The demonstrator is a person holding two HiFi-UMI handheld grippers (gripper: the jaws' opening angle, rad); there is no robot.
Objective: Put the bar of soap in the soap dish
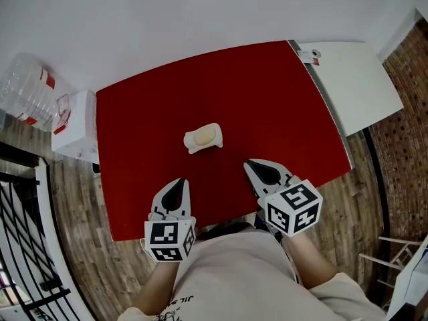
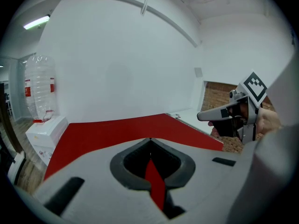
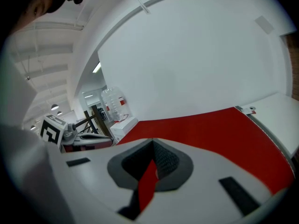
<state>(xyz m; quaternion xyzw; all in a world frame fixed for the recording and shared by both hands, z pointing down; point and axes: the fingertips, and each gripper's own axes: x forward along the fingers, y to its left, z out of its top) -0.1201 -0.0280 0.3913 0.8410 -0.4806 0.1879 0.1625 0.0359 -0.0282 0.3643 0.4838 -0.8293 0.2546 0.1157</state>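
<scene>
A cream bar of soap (image 1: 202, 136) lies in a white soap dish (image 1: 194, 148) near the middle of the red table (image 1: 147, 112). Both grippers hover over the table's near edge, short of the dish and apart from it. My left gripper (image 1: 181, 180) is shut with nothing in it, its tips meeting in the left gripper view (image 2: 150, 139). My right gripper (image 1: 247, 162) also looks shut and empty (image 3: 152, 140); it shows from the side in the left gripper view (image 2: 201, 117). Neither gripper view shows the soap or the dish.
A large clear water bottle (image 1: 27, 89) and a white box (image 1: 75, 126) stand left of the table. A white table (image 1: 354, 85) adjoins the right side, with a small object (image 1: 311, 55) at its far corner. Black railing (image 1: 20, 246) is at lower left.
</scene>
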